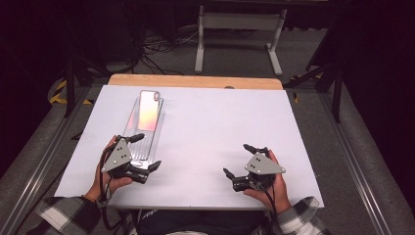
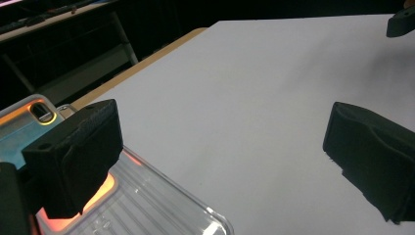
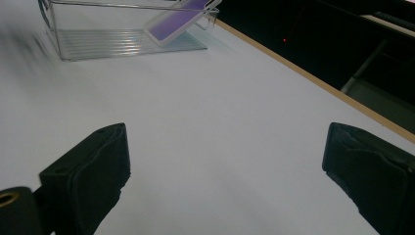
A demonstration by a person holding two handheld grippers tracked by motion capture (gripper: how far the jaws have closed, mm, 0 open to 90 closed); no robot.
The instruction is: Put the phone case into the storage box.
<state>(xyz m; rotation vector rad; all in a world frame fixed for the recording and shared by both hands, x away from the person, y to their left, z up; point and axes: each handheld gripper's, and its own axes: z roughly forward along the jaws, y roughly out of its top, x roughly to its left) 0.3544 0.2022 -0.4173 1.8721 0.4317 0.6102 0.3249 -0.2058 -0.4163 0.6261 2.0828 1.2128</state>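
Note:
A clear plastic tray (image 1: 147, 142) lies on the left of the white table (image 1: 215, 122). A phone (image 1: 149, 108) leans in its far end, its back glowing pink-orange. My left gripper (image 1: 147, 152) is open, one jaw over the tray's near end and the other beside it, with nothing between them. The left gripper view has this gripper (image 2: 220, 142) open above the tray (image 2: 161, 205), with the phone (image 2: 22, 129) behind the left jaw. My right gripper (image 1: 237, 159) is open over bare table at the near right. The right gripper view shows its jaws (image 3: 225, 147) wide apart, with the tray (image 3: 98, 41) and phone (image 3: 178, 18) far off.
A wooden strip (image 1: 195, 81) runs along the table's far edge. Beyond it stand a white frame leg (image 1: 199, 44) and cables on the floor. A jaw of the right gripper (image 2: 401, 22) shows at the top right of the left gripper view.

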